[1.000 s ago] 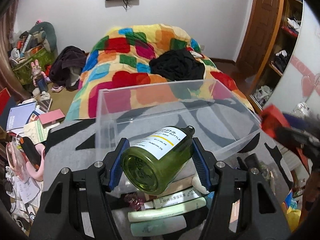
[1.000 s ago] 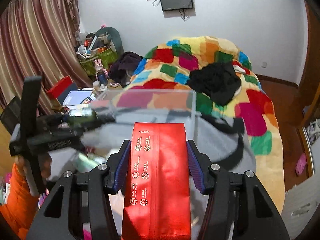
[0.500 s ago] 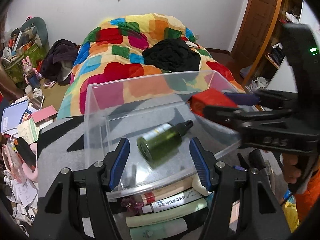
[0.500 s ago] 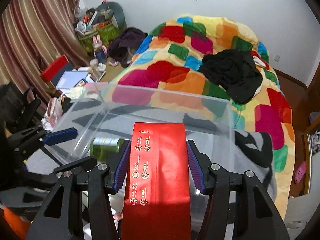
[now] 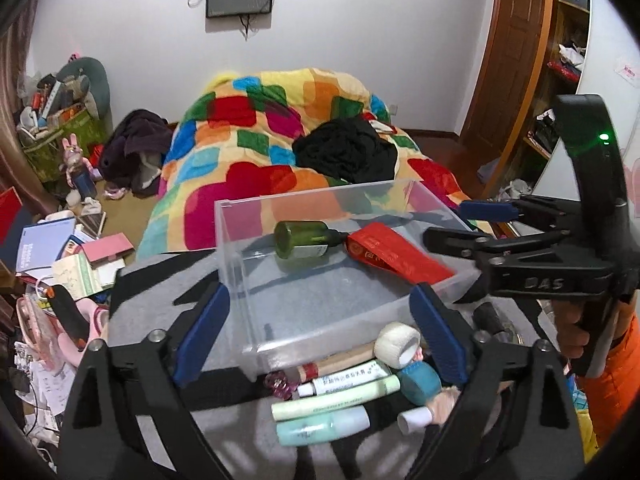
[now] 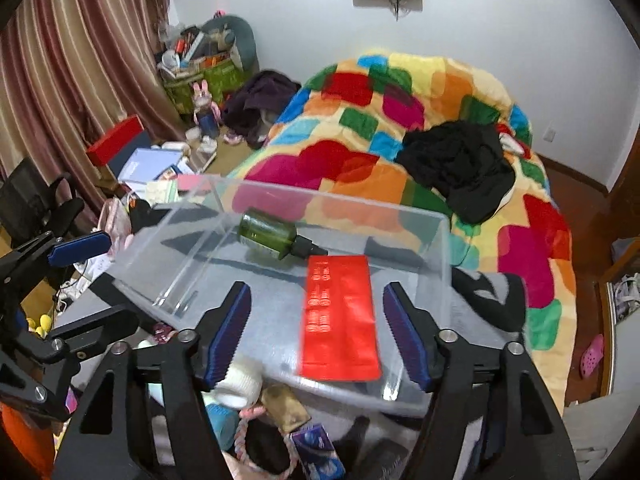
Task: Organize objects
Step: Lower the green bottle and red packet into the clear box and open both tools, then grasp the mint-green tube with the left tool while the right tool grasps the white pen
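Note:
A clear plastic box (image 5: 240, 264) (image 6: 440, 240) stands on a grey and black cloth. Inside it lie a green bottle (image 5: 306, 239) (image 6: 266, 237) on its side and a flat red packet (image 5: 396, 258) (image 6: 340, 320). My left gripper (image 5: 320, 334) is open and empty, at the box's near edge. My right gripper (image 6: 316, 332) is open and empty, just behind the red packet; it also shows at the right of the left wrist view (image 5: 476, 226). Loose tubes (image 5: 336, 398), a white tape roll (image 5: 398, 344) and a teal roll (image 5: 418, 376) lie in front of the box.
A bed with a colourful patchwork quilt (image 5: 280, 140) and black clothes (image 5: 344, 152) lies behind the box. Books and papers (image 5: 60, 248) clutter the floor at left. A wooden shelf (image 5: 560, 80) stands at right. Small items (image 6: 280, 404) lie near the right gripper.
The left gripper let go of the green bottle into the box and drew back. The right gripper opened, leaving the red packet in the box, and pulled back.

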`<state>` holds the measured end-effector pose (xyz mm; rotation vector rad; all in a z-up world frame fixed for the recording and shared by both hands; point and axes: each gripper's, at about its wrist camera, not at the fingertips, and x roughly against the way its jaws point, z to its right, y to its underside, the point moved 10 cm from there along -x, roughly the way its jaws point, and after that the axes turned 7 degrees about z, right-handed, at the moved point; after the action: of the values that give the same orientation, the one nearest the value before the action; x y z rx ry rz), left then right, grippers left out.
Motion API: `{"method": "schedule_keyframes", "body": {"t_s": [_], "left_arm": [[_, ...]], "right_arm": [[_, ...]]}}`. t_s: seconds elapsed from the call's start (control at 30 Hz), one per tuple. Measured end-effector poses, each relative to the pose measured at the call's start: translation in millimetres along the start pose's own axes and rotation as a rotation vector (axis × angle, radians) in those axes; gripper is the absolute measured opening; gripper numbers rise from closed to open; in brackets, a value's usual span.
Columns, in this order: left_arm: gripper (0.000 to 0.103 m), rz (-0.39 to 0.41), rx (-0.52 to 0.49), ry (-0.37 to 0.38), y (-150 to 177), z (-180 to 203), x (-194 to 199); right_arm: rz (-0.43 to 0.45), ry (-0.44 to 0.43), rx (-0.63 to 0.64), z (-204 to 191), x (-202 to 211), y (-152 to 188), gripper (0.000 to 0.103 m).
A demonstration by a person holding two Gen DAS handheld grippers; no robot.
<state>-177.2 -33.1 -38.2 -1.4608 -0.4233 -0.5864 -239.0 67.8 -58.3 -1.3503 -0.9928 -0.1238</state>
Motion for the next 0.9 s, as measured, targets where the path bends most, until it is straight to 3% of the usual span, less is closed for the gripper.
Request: {"method": "schedule_keyframes", "body": {"t_s": [0.17,0.37,0.67,0.9], "left_arm": [[0.096,-0.005,-0.008,-0.008,18.5,-1.1,15.6],[0.096,-0.066,-0.012,-0.019,61.8,-3.1,18.4],[0.096,-0.190,0.026,-0.031,122.5,-8.9,-0.1],[0.096,-0.218,0.038,-0.043,132.7,-1.3,-16.2]], "right_arm": [[0.051,0.022,-0.004,2.4,31.0,9.7,0.073],[0.073,0.085,-0.039,17.4,58.8,42.1,0.079],[-0.016,0.161,-0.138,41.5,73.7,124.2,0.079],[-0.069,0.199,-0.205,43.0,78.6,175.8,0.079]]}}
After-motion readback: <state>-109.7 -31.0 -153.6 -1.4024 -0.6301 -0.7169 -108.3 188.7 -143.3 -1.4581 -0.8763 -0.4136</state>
